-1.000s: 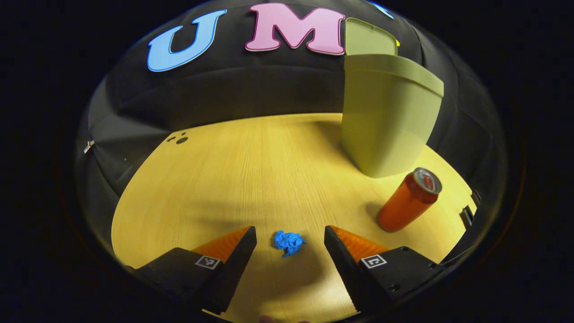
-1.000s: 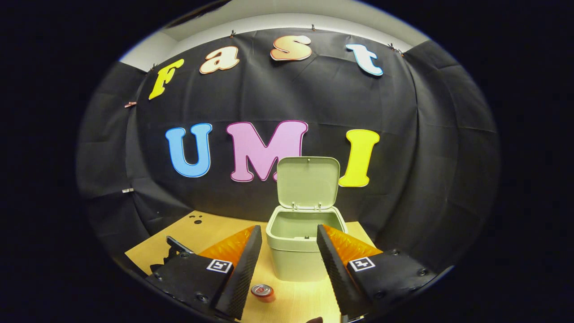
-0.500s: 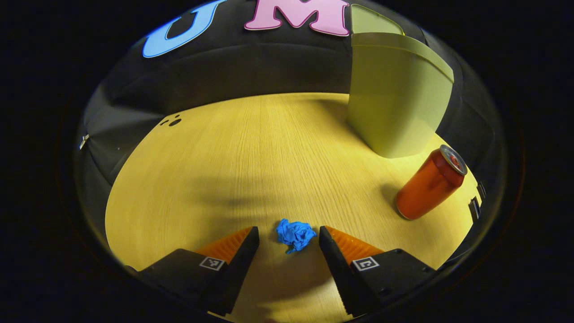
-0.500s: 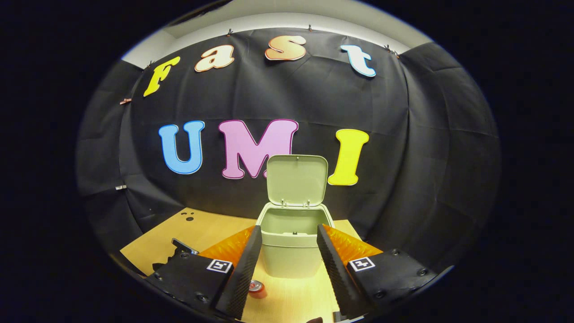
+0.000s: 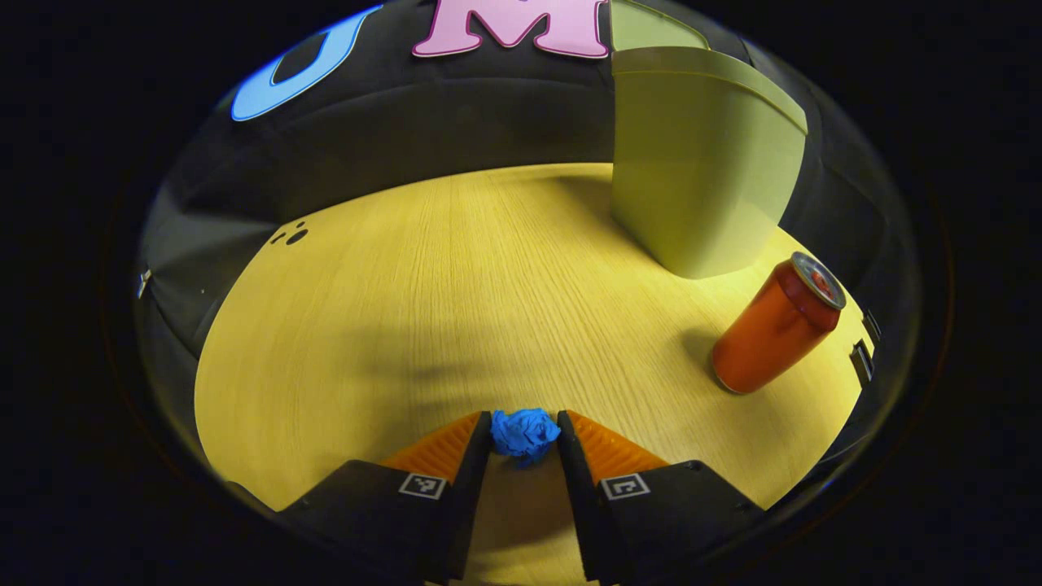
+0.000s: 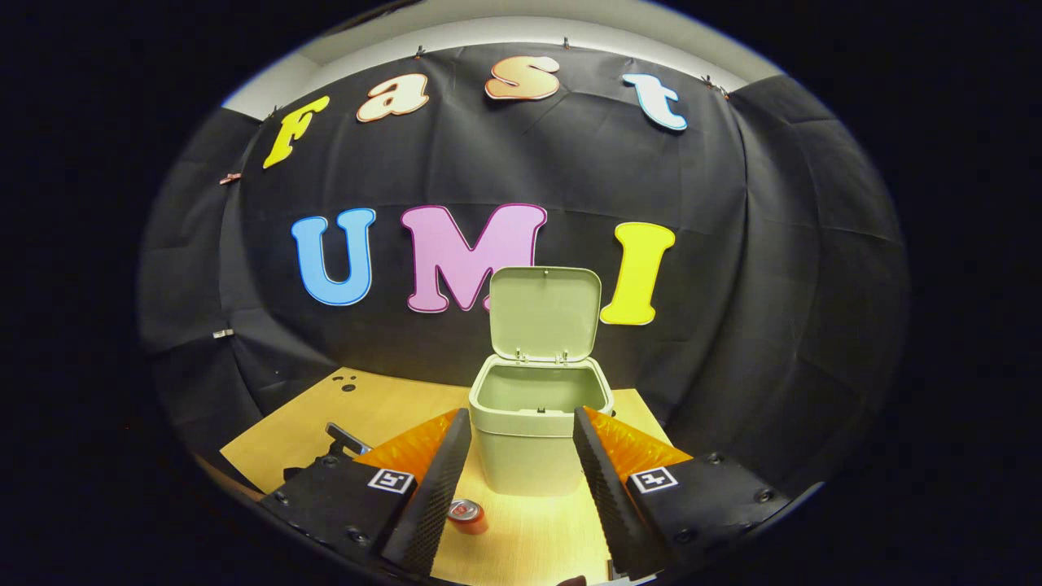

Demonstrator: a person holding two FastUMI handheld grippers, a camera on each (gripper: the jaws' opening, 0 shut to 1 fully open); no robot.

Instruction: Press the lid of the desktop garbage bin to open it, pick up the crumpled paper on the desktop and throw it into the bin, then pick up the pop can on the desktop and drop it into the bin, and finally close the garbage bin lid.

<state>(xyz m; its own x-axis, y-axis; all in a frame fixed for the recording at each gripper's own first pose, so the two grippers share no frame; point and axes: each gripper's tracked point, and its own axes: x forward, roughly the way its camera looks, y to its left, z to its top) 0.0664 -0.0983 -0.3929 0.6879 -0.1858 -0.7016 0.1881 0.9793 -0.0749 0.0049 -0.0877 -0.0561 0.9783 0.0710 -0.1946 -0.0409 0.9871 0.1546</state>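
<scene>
On the desktop (image 5: 456, 268), left hand-held gripper (image 5: 524, 435) clamped on crumpled paper (image 5: 523, 432), right hand-held gripper (image 6: 521, 443) spread apart, bin (image 6: 537, 423) lid (image 6: 544, 313) up.

Bin (image 5: 700, 163) with its top and raised lid (image 5: 651, 24) cut off by the upper edge in the left gripper view, underside of the paper ball (image 5: 523, 433) hidden between the fingers, can (image 6: 466, 514) partly hidden behind a finger (image 6: 427, 496) in the right gripper view

Warm overhead light; soft shadows; strong fisheye edge warp.
</scene>
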